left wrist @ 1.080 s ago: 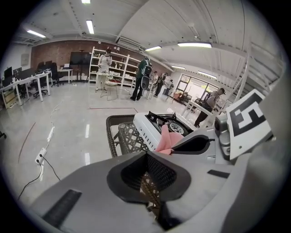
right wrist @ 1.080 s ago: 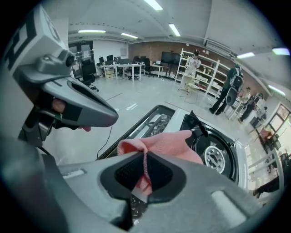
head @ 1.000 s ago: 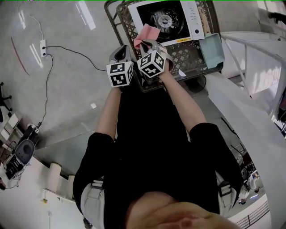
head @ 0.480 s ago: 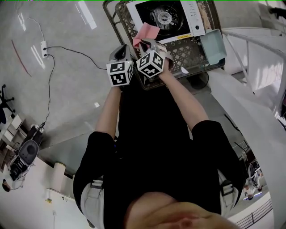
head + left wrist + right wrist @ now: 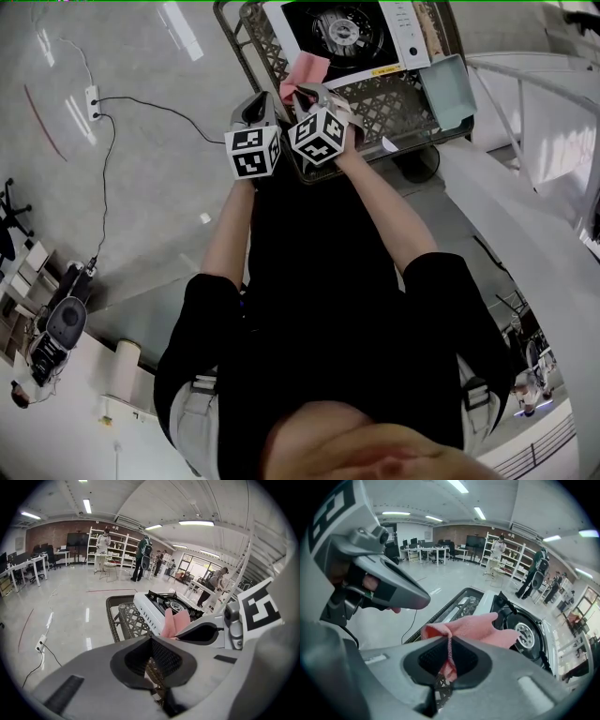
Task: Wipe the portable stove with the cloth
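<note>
Now right tongs (image 5: 449, 654) clamp cloth (image 5: 480, 629); stove (image 5: 528, 635) just beyond.

Pink cloth (image 5: 476, 627), white stove (image 5: 410, 37) with black top, grey lattice-woven table (image 5: 394, 108)

Nothing legible. Yellow label (image 5: 386, 71) along the portable stove (image 5: 352, 37) front edge, toward 1 o'clock in the head view: print too small. Marker cubes (image 5: 253, 153): square patterns only.

Seen steeply from overhead, the stove (image 5: 352, 33) and cloth (image 5: 305, 70) are also caught close, level, by both gripper cameras.
</note>
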The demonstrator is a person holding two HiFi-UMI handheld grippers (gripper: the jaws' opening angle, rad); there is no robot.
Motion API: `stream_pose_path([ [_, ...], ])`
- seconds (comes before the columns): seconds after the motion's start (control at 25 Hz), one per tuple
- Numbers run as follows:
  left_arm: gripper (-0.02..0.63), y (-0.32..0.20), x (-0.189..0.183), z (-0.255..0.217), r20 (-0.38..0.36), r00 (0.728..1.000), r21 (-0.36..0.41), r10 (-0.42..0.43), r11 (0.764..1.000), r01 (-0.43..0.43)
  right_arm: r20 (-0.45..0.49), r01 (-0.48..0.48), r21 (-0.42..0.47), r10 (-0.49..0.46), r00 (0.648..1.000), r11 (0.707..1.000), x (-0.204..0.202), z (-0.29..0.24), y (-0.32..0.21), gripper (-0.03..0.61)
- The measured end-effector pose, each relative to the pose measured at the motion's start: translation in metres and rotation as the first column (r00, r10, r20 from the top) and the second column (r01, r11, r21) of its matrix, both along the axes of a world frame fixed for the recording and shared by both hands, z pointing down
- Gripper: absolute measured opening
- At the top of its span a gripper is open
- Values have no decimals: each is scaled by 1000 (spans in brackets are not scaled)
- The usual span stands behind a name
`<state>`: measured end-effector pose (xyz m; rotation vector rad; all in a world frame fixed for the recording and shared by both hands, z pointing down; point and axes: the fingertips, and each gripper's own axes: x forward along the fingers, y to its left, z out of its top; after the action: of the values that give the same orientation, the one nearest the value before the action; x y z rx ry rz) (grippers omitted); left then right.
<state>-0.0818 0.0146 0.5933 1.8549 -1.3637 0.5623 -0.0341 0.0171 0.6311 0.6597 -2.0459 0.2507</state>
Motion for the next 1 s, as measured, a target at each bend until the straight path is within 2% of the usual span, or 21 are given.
stream_pose_path([
  [0.68,-2,23,14,-10,4,1000,17,-2,1000,2,16,-15,-17,15,1000,1000,18,-1,29,23],
  [1.0,-2,37,38,-21,9,999,28,43,999,-44,42,-61,6,60,997,998,36,-7,34,23],
])
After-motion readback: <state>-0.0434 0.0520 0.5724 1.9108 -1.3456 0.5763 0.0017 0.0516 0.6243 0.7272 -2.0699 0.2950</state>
